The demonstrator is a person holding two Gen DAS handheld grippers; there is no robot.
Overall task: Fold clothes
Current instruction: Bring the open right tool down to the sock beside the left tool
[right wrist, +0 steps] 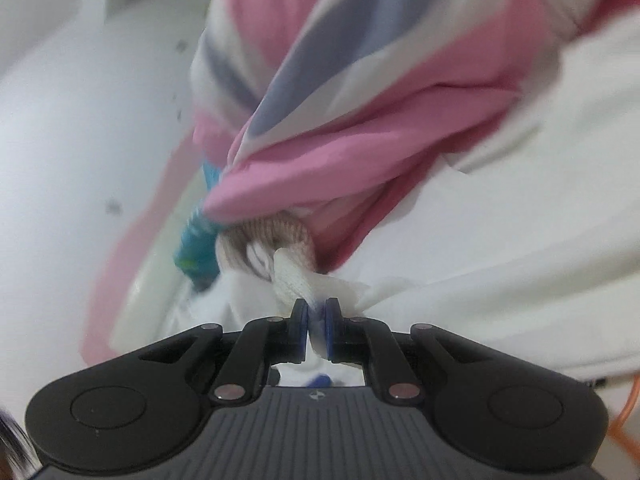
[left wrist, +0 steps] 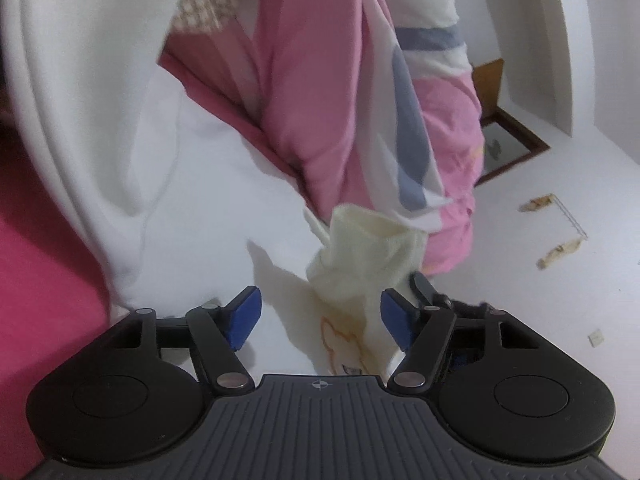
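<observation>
A pink garment (left wrist: 320, 100) with blue-grey and white stripes hangs in mid-air, bunched with a cream knit cuff (left wrist: 368, 248). Below it hangs a white cloth with a cartoon print (left wrist: 344, 340), which lies between the blue pads (left wrist: 244, 316) of my left gripper (left wrist: 320, 318). That gripper is open and its pads stand wide apart. In the right wrist view, my right gripper (right wrist: 316, 318) is shut on a twisted fold of white cloth (right wrist: 292, 276). Just beyond it are a brownish knit cuff (right wrist: 272, 236) and the pink striped garment (right wrist: 360, 120).
A big white cloth (left wrist: 120, 120) drapes over a magenta surface (left wrist: 40, 280) on the left. A white wall with a wood-framed picture (left wrist: 508, 148) stands to the right. A teal patterned piece (right wrist: 196, 248) hangs left of the knit cuff. An orange cable (right wrist: 628, 412) shows at the lower right.
</observation>
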